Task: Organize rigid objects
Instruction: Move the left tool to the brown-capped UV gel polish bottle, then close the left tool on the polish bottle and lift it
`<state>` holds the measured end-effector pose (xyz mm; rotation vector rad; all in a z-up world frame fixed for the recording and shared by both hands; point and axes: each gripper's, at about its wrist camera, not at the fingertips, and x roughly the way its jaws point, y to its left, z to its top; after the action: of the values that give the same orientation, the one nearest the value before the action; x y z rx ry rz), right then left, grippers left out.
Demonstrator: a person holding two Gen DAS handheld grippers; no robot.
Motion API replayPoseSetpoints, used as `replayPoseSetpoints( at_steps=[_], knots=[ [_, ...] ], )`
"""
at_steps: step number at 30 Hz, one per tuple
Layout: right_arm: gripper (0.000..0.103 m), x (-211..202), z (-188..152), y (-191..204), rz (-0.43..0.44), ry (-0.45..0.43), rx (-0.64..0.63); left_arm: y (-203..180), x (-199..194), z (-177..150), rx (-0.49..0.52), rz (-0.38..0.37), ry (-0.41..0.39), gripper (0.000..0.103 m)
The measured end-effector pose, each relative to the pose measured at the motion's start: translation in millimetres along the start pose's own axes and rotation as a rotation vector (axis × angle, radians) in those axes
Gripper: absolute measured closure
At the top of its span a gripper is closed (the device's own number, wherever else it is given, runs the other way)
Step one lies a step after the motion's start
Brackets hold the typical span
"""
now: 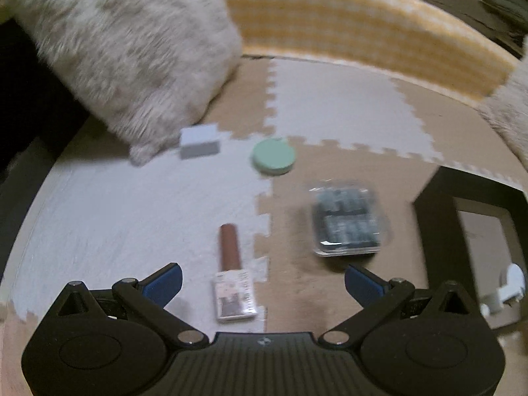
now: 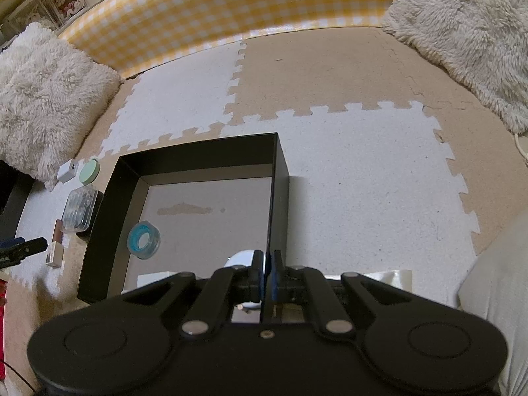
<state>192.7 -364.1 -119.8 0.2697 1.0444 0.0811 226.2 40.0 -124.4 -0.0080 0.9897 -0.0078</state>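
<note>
Hovering released above the brown-capped slim cosmetic tube point(image 1: 232, 272), left tongs point(image 1: 262, 282) gape; right tongs point(image 2: 269, 275) grasp the black rectangular cardboard box's wall point(image 2: 275, 198).

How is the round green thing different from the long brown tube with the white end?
The flat round mint-green disc is short and circular, while the slim brown tube with a white labelled end is long and narrow. The disc is one plain colour; the tube is brown at one end and white at the other. The tube lies just ahead of the open left gripper; the disc lies farther off. Both lie on the foam puzzle mat, outside the black box.
</note>
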Motion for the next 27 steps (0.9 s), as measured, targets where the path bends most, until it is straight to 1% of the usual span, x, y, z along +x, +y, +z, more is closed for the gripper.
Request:
replayPoseSetpoints(
  at_steps=[4,6,7,8,11,14,17,18,19,27],
  knots=[
    [0.098,0.2,0.0,0.9,-0.004,0.001,-0.002,11.3,13.2,-1.5,-0.061,-0.004,0.031,0.001],
    [0.098,0.3,-0.3,1.5,-0.007,0.002,-0.005,14.6,18.1,-2.6,-0.087,0.01,0.036,0.013],
    [0.098,0.2,-0.3,1.6,-0.008,0.002,-0.006,16.0,21.1,-2.8,-0.093,0.01,0.042,0.026],
    [0.098,0.1,-0.4,1.7,-0.008,0.003,-0.006,17.3,24.0,-3.0,-0.099,0.009,0.052,0.036],
    [0.098,0.0,-0.3,1.8,-0.009,0.003,-0.008,19.9,31.1,-4.6,-0.109,0.008,0.068,0.047],
    [0.098,0.0,0.0,1.9,-0.011,0.003,-0.009,22.4,35.4,-5.4,-0.118,0.007,0.071,0.053],
    [0.098,0.0,-0.1,2.1,-0.012,0.005,-0.011,23.3,38.9,-5.4,-0.121,0.004,0.073,0.063],
    [0.098,0.1,-0.1,2.1,-0.012,0.005,-0.011,23.0,39.4,-5.5,-0.117,0.012,0.071,0.065],
    [0.098,0.2,-0.2,2.3,-0.012,0.005,-0.011,22.7,39.1,-5.9,-0.112,0.017,0.071,0.07],
    [0.098,0.6,-0.2,2.2,-0.01,0.005,-0.009,23.4,36.4,-7.2,-0.111,0.021,0.071,0.07]
  ],
)
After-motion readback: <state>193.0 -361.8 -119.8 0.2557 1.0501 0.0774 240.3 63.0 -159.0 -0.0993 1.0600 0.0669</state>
